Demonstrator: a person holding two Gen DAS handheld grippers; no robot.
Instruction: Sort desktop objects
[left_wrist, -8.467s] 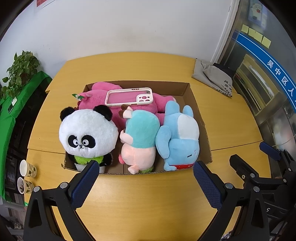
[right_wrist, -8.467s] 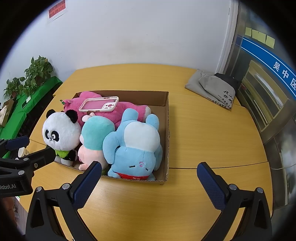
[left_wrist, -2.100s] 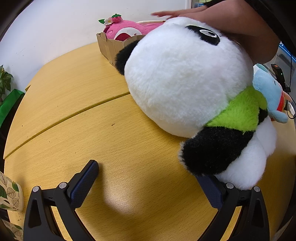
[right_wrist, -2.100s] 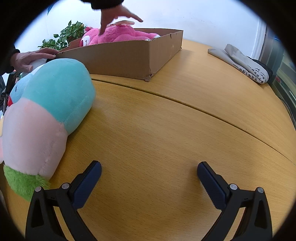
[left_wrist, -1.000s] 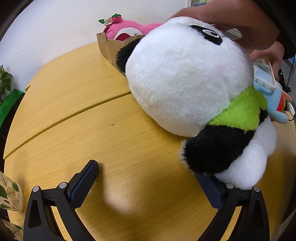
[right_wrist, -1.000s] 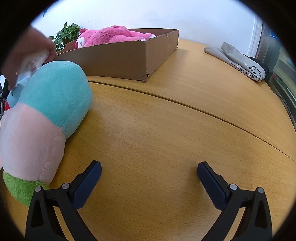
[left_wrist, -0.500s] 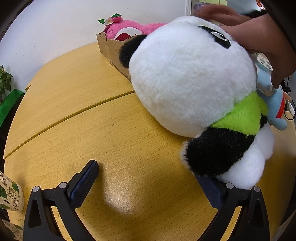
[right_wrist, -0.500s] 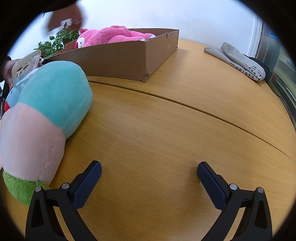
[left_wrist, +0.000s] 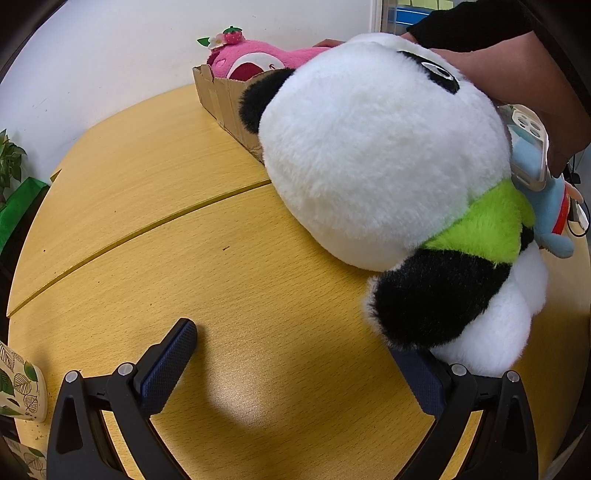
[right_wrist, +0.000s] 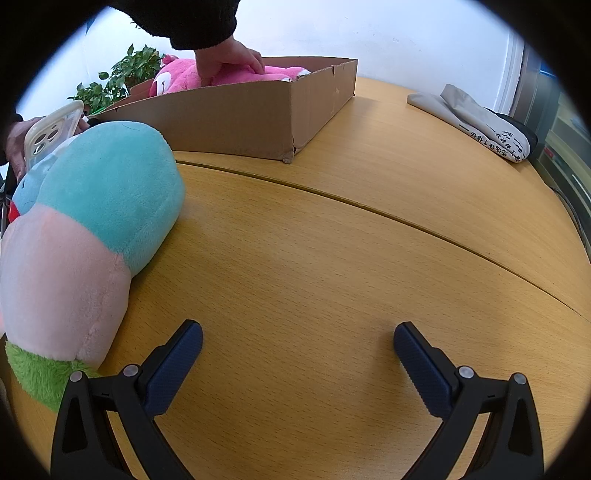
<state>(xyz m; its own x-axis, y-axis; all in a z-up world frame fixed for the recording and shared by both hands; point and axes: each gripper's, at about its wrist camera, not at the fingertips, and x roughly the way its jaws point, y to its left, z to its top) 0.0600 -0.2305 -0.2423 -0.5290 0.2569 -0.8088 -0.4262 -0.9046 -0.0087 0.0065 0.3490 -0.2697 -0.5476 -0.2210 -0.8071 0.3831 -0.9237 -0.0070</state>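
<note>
Plush toys lying on table (right_wrist: 332, 240): 3 – panda (left_wrist: 388, 158), teal-pink toy (right_wrist: 85, 229), blue toy (left_wrist: 546, 210) | pink bear (right_wrist: 236, 75) sitting in cardboard box (right_wrist: 240, 118): 1 | left gripper (left_wrist: 299, 365), right gripper (right_wrist: 297, 350): both gaping, holding nothing

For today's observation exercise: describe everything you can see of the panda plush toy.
The panda plush toy is fluffy white with black ears, eye patch and arm, and a lime-green collar. It lies on its side on the wooden table, just in front of the cardboard box. A bare hand rests on its head; its white bottom hides the left gripper's right fingertip.
</note>
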